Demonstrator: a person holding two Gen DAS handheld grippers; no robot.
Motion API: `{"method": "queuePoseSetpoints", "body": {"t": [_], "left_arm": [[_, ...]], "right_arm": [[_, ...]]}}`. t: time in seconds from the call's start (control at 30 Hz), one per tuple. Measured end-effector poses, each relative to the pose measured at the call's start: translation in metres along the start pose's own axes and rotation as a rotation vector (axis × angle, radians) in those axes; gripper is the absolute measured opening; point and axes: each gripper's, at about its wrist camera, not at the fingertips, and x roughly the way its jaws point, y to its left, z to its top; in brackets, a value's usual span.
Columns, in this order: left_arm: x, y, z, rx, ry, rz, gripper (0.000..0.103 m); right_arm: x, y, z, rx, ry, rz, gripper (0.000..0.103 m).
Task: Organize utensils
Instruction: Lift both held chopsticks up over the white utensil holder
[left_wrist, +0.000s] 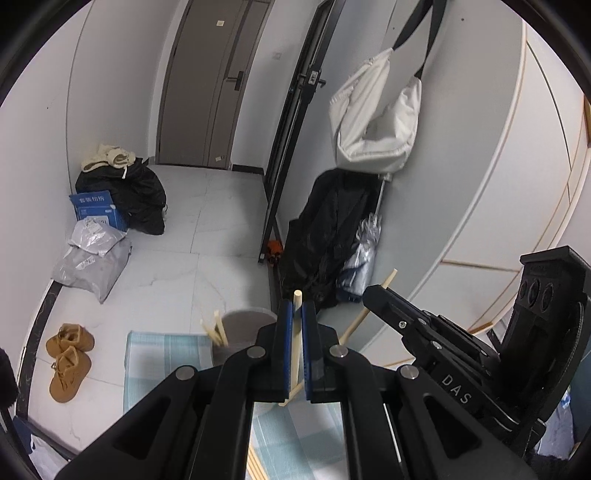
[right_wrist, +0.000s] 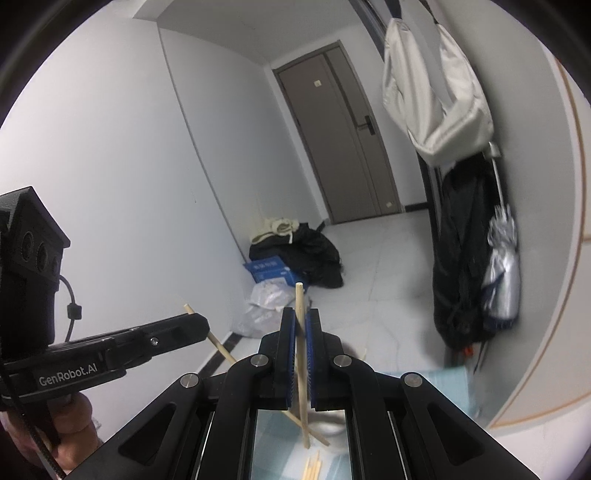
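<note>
Wooden chopstick (left_wrist: 296, 343) sits pinched between my left gripper's (left_wrist: 297, 314) blue pads, standing near upright w/ its tip poking above the fingers (left_wrist: 285, 332). Its lower end comes out below the pads, over the desk (left_wrist: 162, 347), which has a light blue checked cloth on it. Right gripper (right_wrist: 301, 321) is likewise clamped on a second chopstick (right_wrist: 302, 354), also near upright, slightly tilted, top end above the pads, bottom end reaching down toward the cloth.

In the left wrist view I see the right gripper coming in from the right side, fingers closed on its stick, both ends sticking out past the black jaws. Just ahead of my left fingers is a grey round cup (left_wrist: 243, 332) on the desk w/ more chopsticks (left_wrist: 216, 328) leaning in it at its left rim. Right wrist view shows a few loose sticks (right_wrist: 313, 469) lying on the cloth at the bottom edge, and one crossing under the held stick.

Further out: white tile floor (left_wrist: 207, 243), a pair of tan boots (left_wrist: 68, 360) at left, grey parcel bags (left_wrist: 94, 262), a blue box (left_wrist: 98, 210), a heap of black clothes (left_wrist: 136, 199) near the grey door (left_wrist: 210, 81). White bag (left_wrist: 373, 114) hangs on the wall at right, dark coat (left_wrist: 328, 236) below it.
</note>
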Motion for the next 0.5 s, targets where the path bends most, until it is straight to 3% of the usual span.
{"method": "queuePoseSetpoints", "body": {"t": [0.23, 0.5], "left_arm": [[0.014, 0.011, 0.030, -0.011, -0.015, 0.011, 0.001], [0.036, 0.033, 0.043, -0.026, -0.014, 0.051, 0.001]], "right_arm": [[0.026, -0.002, 0.034, -0.032, -0.015, 0.005, 0.005], [0.065, -0.010, 0.047, -0.038, 0.000, 0.011, 0.005]]}}
